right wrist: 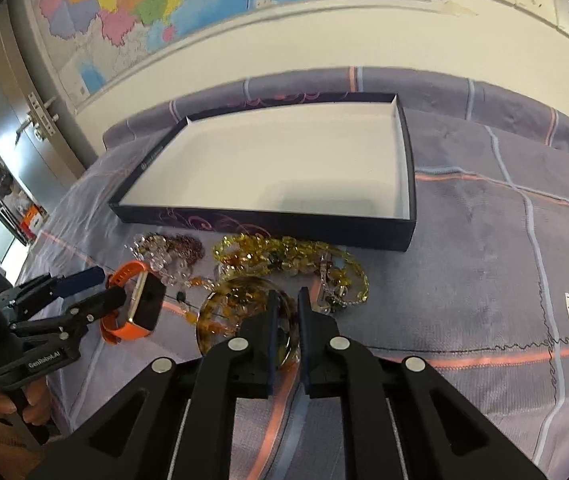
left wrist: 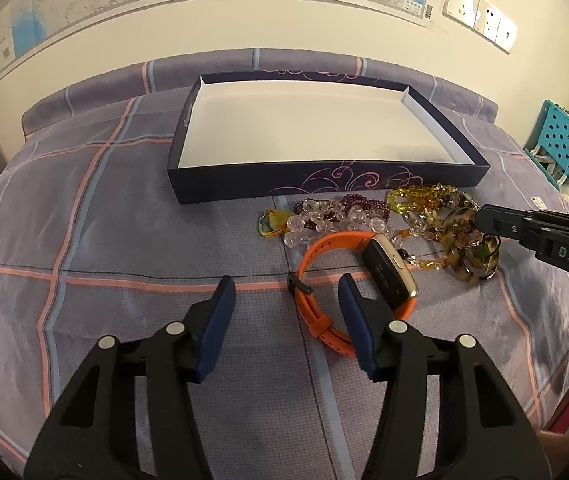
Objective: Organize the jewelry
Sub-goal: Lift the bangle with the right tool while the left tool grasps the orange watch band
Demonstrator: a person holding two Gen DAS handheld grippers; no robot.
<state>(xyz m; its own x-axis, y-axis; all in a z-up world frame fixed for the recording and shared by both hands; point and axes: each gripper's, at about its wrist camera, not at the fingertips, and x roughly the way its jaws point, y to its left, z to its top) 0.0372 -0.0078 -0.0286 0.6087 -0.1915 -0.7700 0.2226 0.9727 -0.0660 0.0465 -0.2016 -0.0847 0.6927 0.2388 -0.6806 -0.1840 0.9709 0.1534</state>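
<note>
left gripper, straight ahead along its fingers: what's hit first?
Probably the orange watch: the left gripper already straddles its strap, fingers open. Past it lie the clear beads. Depth is uncertain.

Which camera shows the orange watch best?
Left wrist: the watch lies close and nearly whole, strap and face plain, beside the left gripper. The right wrist view shows it small at the left edge, partly behind that gripper.

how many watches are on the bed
1. The orange watch lies on the bed in front of the box, beside the bead pile. The left gripper has open jaws around its strap. Beads could hide another.
</note>
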